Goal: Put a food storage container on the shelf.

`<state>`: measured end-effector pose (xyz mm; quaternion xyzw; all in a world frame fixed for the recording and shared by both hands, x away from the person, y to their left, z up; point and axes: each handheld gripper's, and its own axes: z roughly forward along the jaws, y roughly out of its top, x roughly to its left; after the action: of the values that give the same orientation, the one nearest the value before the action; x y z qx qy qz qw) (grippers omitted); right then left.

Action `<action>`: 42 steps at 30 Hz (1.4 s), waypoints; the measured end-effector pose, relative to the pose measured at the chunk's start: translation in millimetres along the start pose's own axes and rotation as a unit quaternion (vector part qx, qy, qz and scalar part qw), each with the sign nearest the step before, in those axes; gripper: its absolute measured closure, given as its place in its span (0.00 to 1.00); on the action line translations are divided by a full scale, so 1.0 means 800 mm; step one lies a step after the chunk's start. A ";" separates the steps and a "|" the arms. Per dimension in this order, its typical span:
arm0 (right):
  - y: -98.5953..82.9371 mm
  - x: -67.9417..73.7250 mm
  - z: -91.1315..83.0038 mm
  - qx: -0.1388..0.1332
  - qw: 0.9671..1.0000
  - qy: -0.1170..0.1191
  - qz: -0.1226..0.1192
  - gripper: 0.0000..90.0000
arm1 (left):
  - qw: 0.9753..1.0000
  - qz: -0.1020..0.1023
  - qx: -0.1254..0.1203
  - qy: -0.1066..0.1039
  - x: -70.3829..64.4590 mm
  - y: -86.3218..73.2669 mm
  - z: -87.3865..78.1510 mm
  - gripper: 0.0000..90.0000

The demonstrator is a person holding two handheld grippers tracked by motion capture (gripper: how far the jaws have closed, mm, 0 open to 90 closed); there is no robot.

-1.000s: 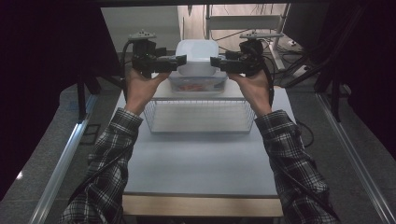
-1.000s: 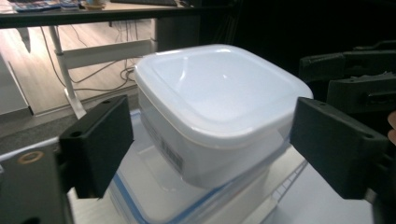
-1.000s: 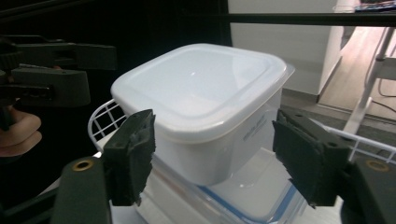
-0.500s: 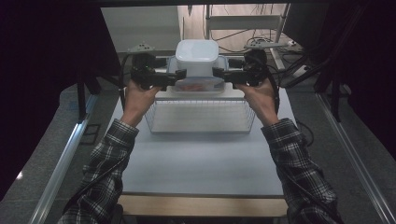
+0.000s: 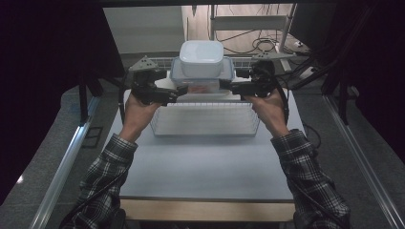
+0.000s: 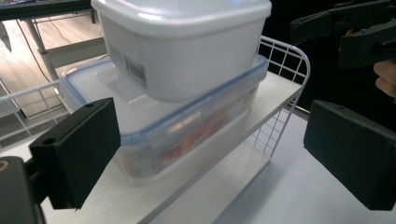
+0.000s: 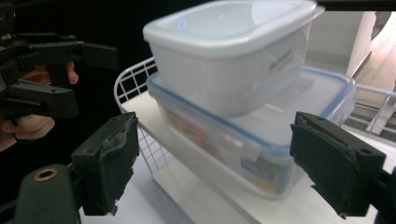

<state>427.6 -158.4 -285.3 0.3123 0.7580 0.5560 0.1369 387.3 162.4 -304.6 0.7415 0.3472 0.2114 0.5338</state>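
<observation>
Stacked containers flanked at upper centre
Left gripper (image 5: 175, 94) and right gripper (image 5: 228, 88) are held spread beside the blue-rimmed box (image 5: 202, 82); white tub (image 5: 201, 58) rests on top

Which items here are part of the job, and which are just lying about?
In the job: white tub, stacked on the blue-rimmed box; wire shelf under them; left gripper and right gripper, open on either side.

Lying about: cables on the floor behind; metal frame.

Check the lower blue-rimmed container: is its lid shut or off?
Shut. The lid lies flat on the blue-rimmed container, a side latch folded down, with the white tub standing on it. Food shows through its wall.
</observation>
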 end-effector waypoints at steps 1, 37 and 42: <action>0.000 0.000 0.000 0.000 1.000 0.000 0.000 0.17 | 1.000 0.000 0.000 0.000 0.000 0.000 0.000 0.04; -0.164 0.026 -0.036 0.075 0.997 0.012 -0.035 0.02 | 0.999 0.009 0.033 -0.033 -0.051 -0.157 -0.021 0.01; -0.184 0.028 -0.042 0.078 0.996 0.007 -0.034 0.02 | 0.999 -0.006 0.031 -0.033 -0.056 -0.177 -0.026 0.01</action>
<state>344.5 -197.5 -407.3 0.2922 0.8101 0.4923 0.1261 302.4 169.7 -427.7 0.7621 0.3400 0.1732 0.5230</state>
